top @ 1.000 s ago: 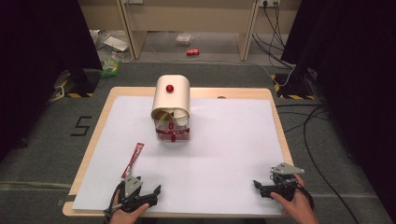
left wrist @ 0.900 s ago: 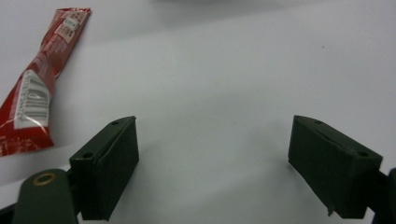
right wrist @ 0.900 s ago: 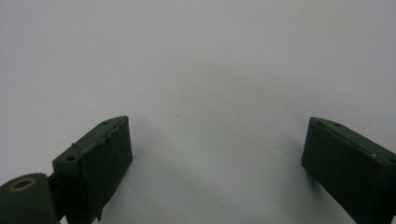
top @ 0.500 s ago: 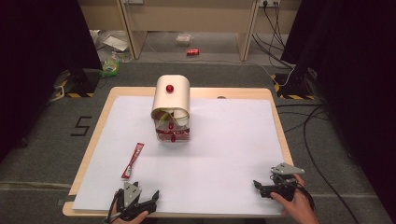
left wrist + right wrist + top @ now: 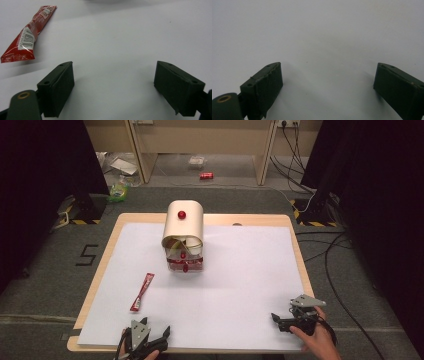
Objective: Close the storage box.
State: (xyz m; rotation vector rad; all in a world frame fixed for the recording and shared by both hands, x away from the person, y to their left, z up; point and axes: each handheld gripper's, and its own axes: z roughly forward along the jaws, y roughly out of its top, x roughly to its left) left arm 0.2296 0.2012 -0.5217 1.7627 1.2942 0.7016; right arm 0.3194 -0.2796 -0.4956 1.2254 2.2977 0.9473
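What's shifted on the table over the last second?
The left gripper drew back toward the table's near edge, away from the red sachet, jaws open and empty. The sachet, the bread-bin-shaped container and the right gripper stayed put.

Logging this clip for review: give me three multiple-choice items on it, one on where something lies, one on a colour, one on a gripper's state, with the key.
1. Where does the red sachet lie?
A. On the white sheet, ahead of the left gripper
B. Inside the bread-bin-like container
C. Between the right gripper's jaws

2. What colour is the knob on the container's rolled lid?
A. Blue
B. Red
C. Yellow

3. How do the left gripper's jaws stand?
A. Shut on the sachet
B. Shut on nothing
C. Open, with nothing between them

Key:
1 A, the high view shows it flat on the sheet, just beyond that gripper and apart from it.
2 B, a small red knob sits on the cream lid.
3 C, the left gripper view shows bare sheet between the spread jaws.
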